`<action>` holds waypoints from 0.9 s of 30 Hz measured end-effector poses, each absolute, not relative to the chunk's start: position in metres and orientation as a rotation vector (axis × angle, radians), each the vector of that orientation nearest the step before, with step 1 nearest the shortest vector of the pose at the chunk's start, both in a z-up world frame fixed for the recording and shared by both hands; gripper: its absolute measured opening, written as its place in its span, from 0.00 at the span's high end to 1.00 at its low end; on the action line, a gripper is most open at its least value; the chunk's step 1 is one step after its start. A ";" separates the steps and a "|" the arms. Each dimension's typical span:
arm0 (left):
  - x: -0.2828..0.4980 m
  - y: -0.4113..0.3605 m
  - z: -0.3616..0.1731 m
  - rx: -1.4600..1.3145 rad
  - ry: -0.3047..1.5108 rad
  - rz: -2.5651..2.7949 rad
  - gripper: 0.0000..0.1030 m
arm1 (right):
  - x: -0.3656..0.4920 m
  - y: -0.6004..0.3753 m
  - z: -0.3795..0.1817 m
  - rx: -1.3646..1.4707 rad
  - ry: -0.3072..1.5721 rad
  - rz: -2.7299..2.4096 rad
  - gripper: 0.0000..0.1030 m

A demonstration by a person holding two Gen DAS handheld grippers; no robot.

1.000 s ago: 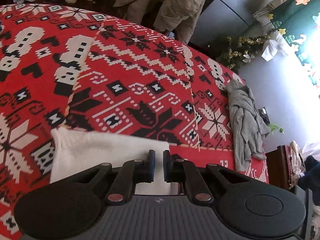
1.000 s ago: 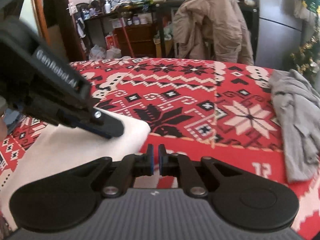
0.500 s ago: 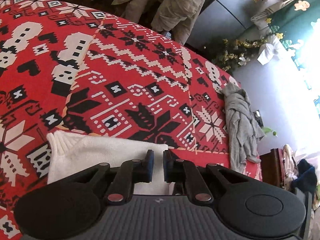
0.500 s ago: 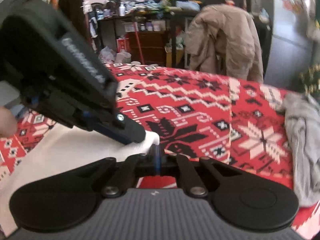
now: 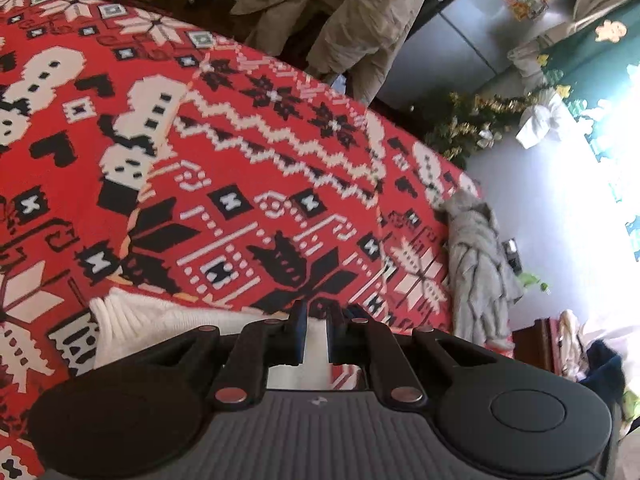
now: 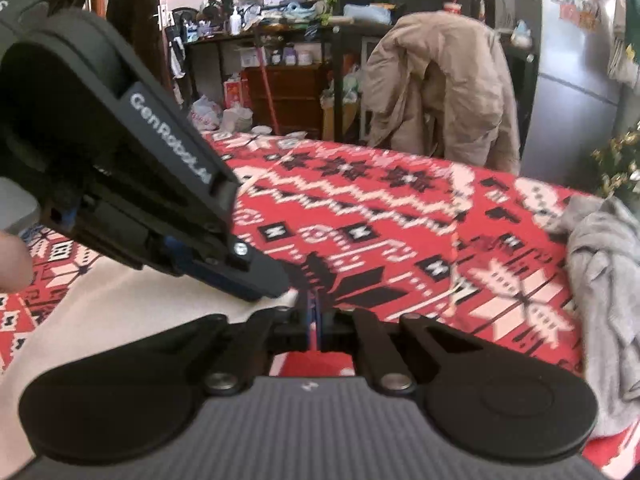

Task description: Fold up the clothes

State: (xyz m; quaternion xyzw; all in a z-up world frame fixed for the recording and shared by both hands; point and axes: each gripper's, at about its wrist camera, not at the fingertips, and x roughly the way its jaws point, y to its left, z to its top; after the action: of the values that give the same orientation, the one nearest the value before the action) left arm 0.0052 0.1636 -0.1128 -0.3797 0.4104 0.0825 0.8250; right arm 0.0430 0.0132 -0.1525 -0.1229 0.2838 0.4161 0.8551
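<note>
A white knit garment [image 5: 160,320] lies at the near side of the red patterned tablecloth [image 5: 260,140]. My left gripper [image 5: 317,316] is shut on its right corner, and white fabric shows in the narrow gap between the fingers. In the right wrist view the white garment [image 6: 100,320] spreads out to the left. There the left gripper [image 6: 276,286] reaches in from the upper left, its tip at the garment's corner. My right gripper [image 6: 315,308] is shut at that same corner, right beside the left tip. A crumpled grey garment [image 6: 604,280] lies at the table's right edge.
The grey garment [image 5: 476,264] hangs partly over the table's right edge. A beige jacket [image 6: 440,88] is draped over a chair behind the table. Cluttered shelves [image 6: 280,20] stand at the back. A hand [image 6: 12,260] shows at the left edge.
The right gripper's small gap has shut at the white garment's corner. Both grippers have come close together there. The left wrist view has tilted slightly and the garment sits lower in it.
</note>
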 end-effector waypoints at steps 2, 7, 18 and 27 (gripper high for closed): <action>0.000 0.164 -0.106 -0.804 0.861 0.169 0.92 | 0.044 0.002 -0.150 -0.236 0.609 0.852 0.94; -0.015 0.163 -0.111 -0.825 0.880 0.181 0.92 | 0.034 -0.017 -0.156 -0.256 0.646 0.855 0.93; -0.023 0.153 -0.117 -0.855 0.873 0.168 0.92 | 0.020 0.002 -0.159 -0.238 0.674 0.878 0.94; -0.026 0.152 -0.104 -0.825 0.841 0.163 0.92 | 0.011 -0.016 -0.138 -0.227 0.629 0.837 0.93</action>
State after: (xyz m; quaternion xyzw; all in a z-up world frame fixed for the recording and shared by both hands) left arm -0.0262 0.1522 -0.1041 -0.3888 0.3963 0.0767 0.8282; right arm 0.0114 -0.0157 -0.1376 -0.1080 0.2997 0.3987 0.8600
